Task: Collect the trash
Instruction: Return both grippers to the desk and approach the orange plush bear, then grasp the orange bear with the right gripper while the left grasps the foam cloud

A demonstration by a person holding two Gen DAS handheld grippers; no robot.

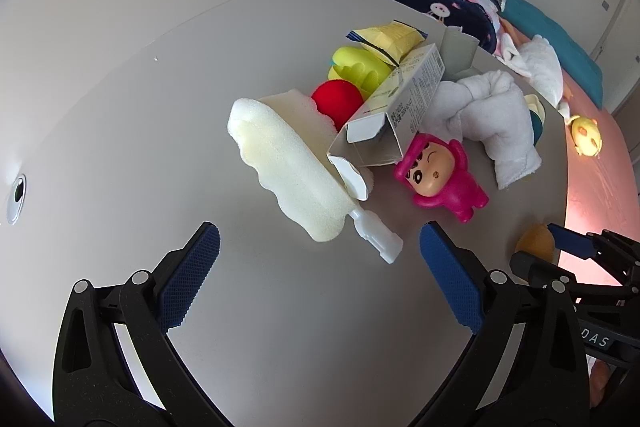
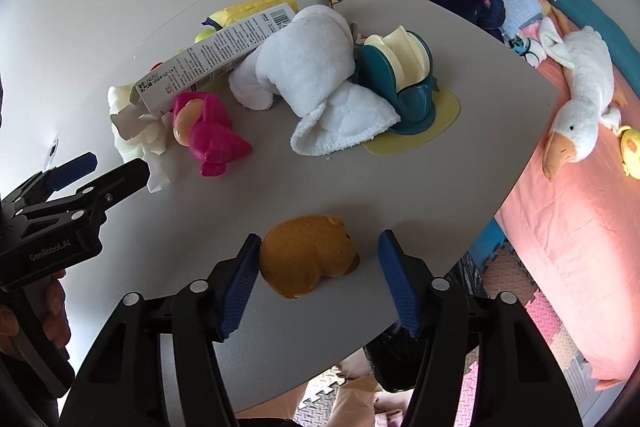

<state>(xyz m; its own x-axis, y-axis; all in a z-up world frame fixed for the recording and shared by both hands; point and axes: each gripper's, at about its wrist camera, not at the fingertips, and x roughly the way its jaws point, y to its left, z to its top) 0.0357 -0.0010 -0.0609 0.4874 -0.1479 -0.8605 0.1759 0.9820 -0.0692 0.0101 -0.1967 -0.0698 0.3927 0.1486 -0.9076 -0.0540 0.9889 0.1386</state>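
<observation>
- Two grippers in view, one in each of your hands, both angled down over the grey counter (image 2: 360, 187).
- Your left gripper (image 1: 320, 267): fingers spread wide, nothing between them, bare counter beneath.
- Just ahead of the left fingers: a white foam piece (image 1: 280, 163) with a torn, open cardboard carton (image 1: 392, 107) lying across its far end; a small white plastic piece (image 1: 376, 235) sticks out from under the foam.
- Yellow snack wrapper (image 1: 388, 37) lies at the far end of the carton, beside a yellow-green toy (image 1: 356, 69) and a red ball (image 1: 338, 103).
- Pink figurine (image 1: 440, 175) lies just beside the carton's open mouth; rolled white towel (image 1: 488, 115) behind it.
- Your right gripper (image 2: 318, 281): fingers part open around a brown plush toy (image 2: 308, 255) near the counter's near edge. Left finger pad touches the plush's side; right pad stands clear of it. Not gripped.
- Teal and cream toy (image 2: 404, 79) sits on a yellow mat (image 2: 424, 131), touching the towel.
- Bed alongside: white goose plush (image 2: 580, 95) on the pink sheet (image 2: 560, 247).
</observation>
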